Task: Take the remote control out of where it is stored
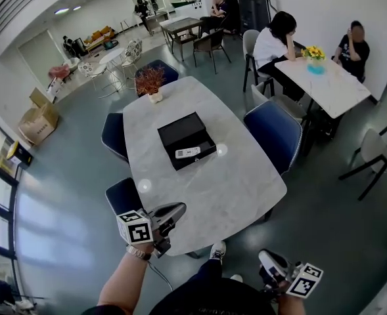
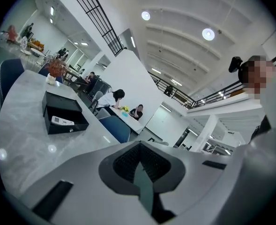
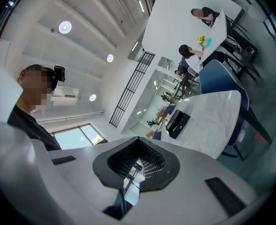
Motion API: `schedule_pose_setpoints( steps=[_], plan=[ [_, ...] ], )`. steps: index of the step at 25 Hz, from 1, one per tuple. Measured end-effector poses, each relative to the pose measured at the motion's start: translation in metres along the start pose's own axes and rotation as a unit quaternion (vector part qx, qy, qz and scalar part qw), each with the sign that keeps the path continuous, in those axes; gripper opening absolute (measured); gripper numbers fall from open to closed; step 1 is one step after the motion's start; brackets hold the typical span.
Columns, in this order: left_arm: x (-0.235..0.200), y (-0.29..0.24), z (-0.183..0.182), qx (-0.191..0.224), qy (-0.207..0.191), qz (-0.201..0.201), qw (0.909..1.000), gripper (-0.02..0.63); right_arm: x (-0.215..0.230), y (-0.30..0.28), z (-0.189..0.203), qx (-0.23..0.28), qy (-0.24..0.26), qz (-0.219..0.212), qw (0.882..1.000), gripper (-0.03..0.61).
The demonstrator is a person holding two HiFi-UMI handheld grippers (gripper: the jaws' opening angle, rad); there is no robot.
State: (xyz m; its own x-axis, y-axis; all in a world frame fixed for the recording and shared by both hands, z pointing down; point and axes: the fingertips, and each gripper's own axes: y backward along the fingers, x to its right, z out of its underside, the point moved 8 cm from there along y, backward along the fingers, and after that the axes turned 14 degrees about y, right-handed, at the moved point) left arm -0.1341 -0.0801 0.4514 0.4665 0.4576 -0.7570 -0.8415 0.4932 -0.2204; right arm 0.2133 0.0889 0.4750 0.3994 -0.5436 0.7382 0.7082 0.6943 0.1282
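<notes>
0 steps look done: the remote control lies in the open black box at the table's centre. Left gripper, at the table's near edge, and right gripper, off the table, are both closed and empty; reaching and lifting remain.

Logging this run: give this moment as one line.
remote: in open box | left hand-held gripper: shut, empty | right hand-held gripper: shut, empty
</notes>
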Motion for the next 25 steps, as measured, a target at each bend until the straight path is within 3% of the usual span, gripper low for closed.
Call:
schedule_pose_setpoints(
  steps=[11,25],
  plan=[
    [-0.097,-0.047,-0.099,-0.039,-0.032,-0.062,0.9968,0.003,0.028,-0.038,-0.009,0.016,-0.003,0.068,0.998,0.009],
    [-0.199,-0.098,-0.151,-0.141,-0.083,-0.131,0.9778,0.003,0.037,-0.070,-0.011,0.022,0.010,0.140,0.990,0.009]
  ],
)
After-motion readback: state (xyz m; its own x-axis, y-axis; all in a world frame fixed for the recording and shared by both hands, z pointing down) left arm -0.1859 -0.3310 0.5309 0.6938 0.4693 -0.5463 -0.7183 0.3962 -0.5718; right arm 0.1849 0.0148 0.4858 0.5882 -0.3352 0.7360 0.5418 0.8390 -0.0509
